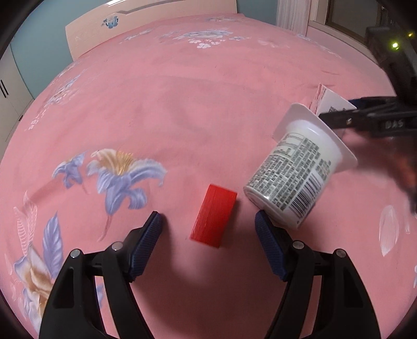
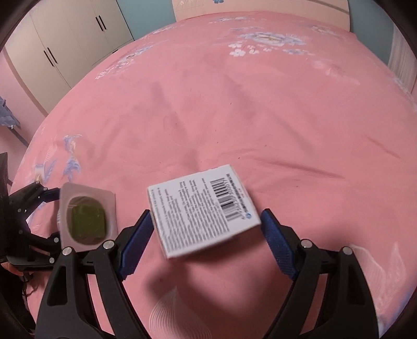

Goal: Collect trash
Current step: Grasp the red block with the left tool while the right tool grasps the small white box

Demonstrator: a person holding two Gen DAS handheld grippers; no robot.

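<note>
A red block (image 1: 213,216) lies on the pink bedspread between the open fingers of my left gripper (image 1: 208,221), untouched. A white plastic cup (image 1: 297,169) with printed label lies tipped on its side just right of the left gripper's right finger; its open mouth shows in the right wrist view (image 2: 86,216). A flat white box (image 2: 203,208) with a barcode lies between the open fingers of my right gripper (image 2: 206,221), which does not grip it. The box also shows in the left wrist view (image 1: 331,101), with the right gripper (image 1: 365,117) beside it.
The pink flowered bedspread (image 1: 182,104) fills both views. A pale headboard (image 1: 130,23) stands at the far end. Wardrobe doors (image 2: 65,39) stand beyond the bed's left edge. The left gripper shows at the left edge of the right wrist view (image 2: 31,208).
</note>
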